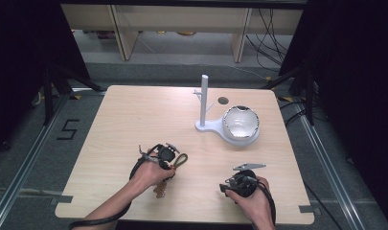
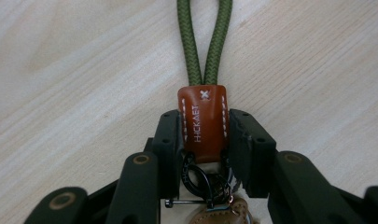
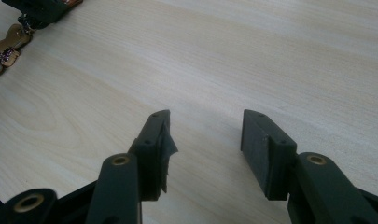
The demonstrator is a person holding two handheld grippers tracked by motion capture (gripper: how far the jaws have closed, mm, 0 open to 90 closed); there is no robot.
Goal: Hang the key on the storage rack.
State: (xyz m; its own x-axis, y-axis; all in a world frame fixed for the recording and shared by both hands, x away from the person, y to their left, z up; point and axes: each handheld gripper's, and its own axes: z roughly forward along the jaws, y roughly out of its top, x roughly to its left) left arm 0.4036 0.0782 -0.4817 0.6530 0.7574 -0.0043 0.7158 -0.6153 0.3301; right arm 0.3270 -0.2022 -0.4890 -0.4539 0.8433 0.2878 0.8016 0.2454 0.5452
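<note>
The left gripper (image 2: 203,140) pinches the brown leather tab (image 2: 203,122) of a keychain; its jaws are narrow against the tab's sides. White letters on the tab read "HICKAET". The green cord loop (image 2: 204,42) runs past the jaw tips over the wooden table (image 1: 134,120). The right gripper (image 3: 205,140) stands wide and holds nothing, low over bare wood at the near right, well apart from the keychain.

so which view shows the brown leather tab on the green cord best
The left gripper view: the leather tab sits large between the left gripper's jaws, stitching and lettering readable. The high view gives a tiny brown speck beside the cord loop; the right gripper view catches its edge.
</note>
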